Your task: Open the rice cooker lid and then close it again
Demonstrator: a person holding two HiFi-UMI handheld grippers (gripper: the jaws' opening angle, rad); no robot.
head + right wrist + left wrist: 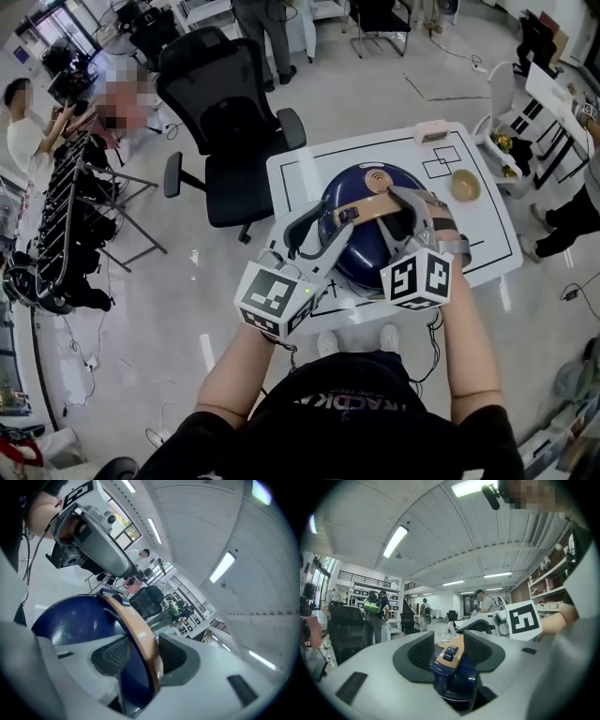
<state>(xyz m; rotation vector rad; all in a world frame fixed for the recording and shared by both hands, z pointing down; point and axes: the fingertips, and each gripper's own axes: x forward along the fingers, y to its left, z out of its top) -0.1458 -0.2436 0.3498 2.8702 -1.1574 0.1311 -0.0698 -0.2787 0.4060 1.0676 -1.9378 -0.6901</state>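
A dark blue rice cooker (pixel 367 246) with a tan handle (pixel 377 207) stands on the white table (pixel 487 246). My left gripper (pixel 330 227) is at its front left. In the left gripper view this gripper (pixel 450 644) is open, and its pads flank the dark lid button (pixel 450 653) without pressing it. My right gripper (pixel 414 210) reaches over the cooker's right side. In the right gripper view this gripper (pixel 140 654) is shut on the tan handle (pixel 135 627), which runs between its pads above the blue lid (pixel 70 620).
A small tan bowl (pixel 465 185) and a pink box (pixel 432 132) sit at the table's far side. Beyond the table's left corner stands a black office chair (pixel 220 122). A loaded rack (pixel 56 234) is at the far left, and people stand around the room.
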